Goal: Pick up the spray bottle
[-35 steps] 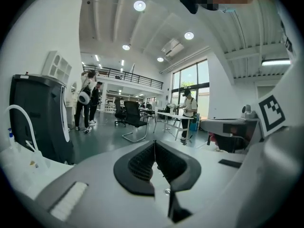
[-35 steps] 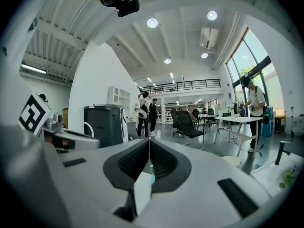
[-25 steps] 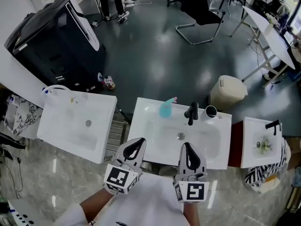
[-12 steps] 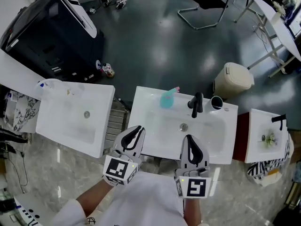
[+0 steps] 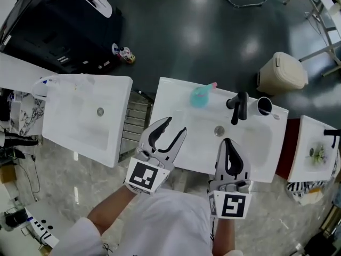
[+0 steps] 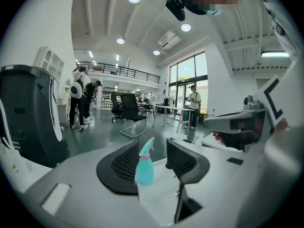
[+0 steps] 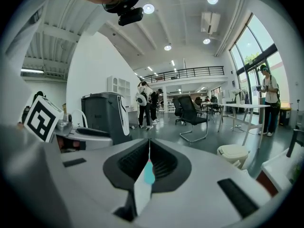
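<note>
Bottle at far left of sink. Left gripper jaws opening, empty. Right gripper jaws together, empty, mostly hiding bottle in its own view.

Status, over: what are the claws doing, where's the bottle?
Left gripper jaws opening, empty; right gripper shut, empty. Spray bottle upright on sink, back edge, untouched. Faucet beside it, not blocking.

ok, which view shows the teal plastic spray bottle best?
Left gripper view: the teal plastic spray bottle stands upright in full profile, framed between the opening jaws. Head view shows it small from above, on the white sink's back rim. Right gripper view shows only a teal sliver past shut jaws.
</note>
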The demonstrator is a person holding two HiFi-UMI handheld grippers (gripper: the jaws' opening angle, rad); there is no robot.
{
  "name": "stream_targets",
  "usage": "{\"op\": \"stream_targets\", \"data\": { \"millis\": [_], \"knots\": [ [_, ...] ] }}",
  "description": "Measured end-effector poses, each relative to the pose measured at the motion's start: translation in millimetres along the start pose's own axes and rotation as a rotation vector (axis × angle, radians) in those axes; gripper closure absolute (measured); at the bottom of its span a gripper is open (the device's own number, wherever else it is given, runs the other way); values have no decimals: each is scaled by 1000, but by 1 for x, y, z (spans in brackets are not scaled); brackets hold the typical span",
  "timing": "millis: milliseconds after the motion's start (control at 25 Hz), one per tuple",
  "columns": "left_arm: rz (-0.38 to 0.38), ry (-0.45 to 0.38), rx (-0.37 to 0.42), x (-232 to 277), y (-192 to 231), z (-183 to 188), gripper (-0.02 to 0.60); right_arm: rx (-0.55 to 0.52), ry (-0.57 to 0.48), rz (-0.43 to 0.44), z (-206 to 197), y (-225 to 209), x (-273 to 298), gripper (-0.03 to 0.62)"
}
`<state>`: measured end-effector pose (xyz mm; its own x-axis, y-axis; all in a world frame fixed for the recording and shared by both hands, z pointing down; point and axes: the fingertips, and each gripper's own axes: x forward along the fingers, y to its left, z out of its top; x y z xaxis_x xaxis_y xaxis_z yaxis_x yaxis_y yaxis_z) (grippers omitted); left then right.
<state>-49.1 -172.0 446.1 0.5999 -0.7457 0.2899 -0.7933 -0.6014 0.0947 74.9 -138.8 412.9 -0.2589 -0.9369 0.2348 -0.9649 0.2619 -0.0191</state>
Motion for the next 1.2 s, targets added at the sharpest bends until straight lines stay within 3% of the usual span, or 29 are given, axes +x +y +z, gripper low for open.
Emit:
{"op": "stream_targets", "data": {
  "millis": [200,480,1200],
  "knots": [
    [-23,10,39,33,3,-16,350,15,28,13,-20,-8,19,588],
    [-52,22,48,77,3,-33,304,74,84,53,-45,-15,39,588],
    [-58,84,55,161,29,-77,287,115,141,76,-84,-43,83,588]
  ]
}}
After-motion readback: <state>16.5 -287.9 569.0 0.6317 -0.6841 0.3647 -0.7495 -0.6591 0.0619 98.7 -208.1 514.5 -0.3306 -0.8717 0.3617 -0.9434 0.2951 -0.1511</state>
